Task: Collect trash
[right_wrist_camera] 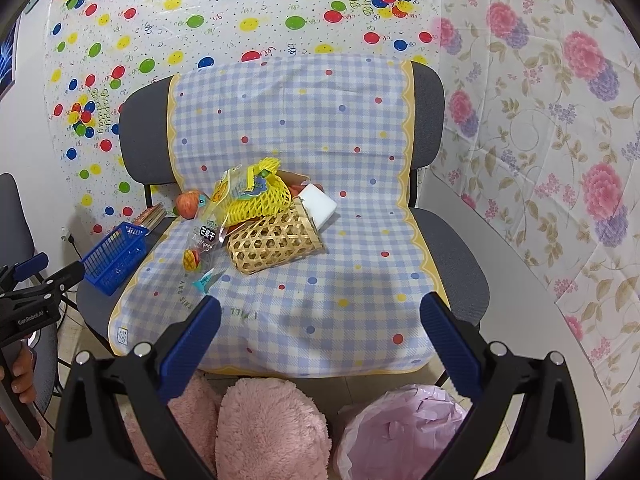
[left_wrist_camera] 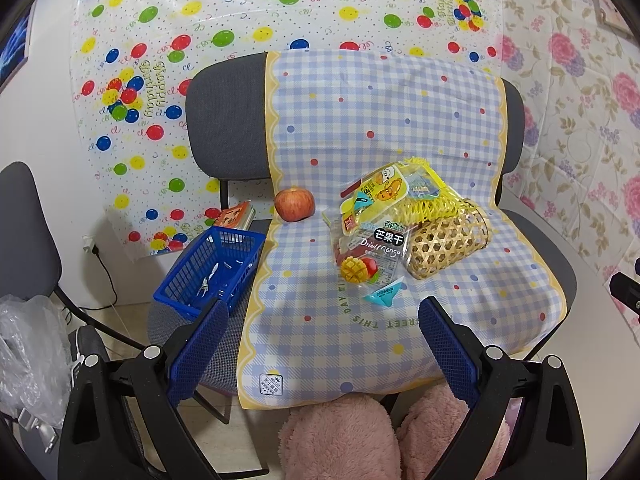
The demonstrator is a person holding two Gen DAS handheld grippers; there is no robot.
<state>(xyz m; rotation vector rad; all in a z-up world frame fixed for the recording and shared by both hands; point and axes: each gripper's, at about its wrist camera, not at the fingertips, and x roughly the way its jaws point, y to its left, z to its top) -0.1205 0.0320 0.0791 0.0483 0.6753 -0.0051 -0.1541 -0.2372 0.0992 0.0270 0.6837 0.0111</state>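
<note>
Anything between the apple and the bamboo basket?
Yes: in the left wrist view, the dried mango packet and yellow mesh bag lie between apple and bamboo basket.

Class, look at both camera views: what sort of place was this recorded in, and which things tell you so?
Probably a room in a home, dressed up for recording. A grey padded chair draped with a blue checked cloth stands in a corner, before a balloon-print birthday sheet and a floral sheet on the walls.

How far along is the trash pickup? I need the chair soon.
Nothing looks collected. Both grippers, left and right, hang open and empty. The dried mango packet, yellow net and small blue wrapper lie on the chair cloth, outside the pink-lined bin.
</note>
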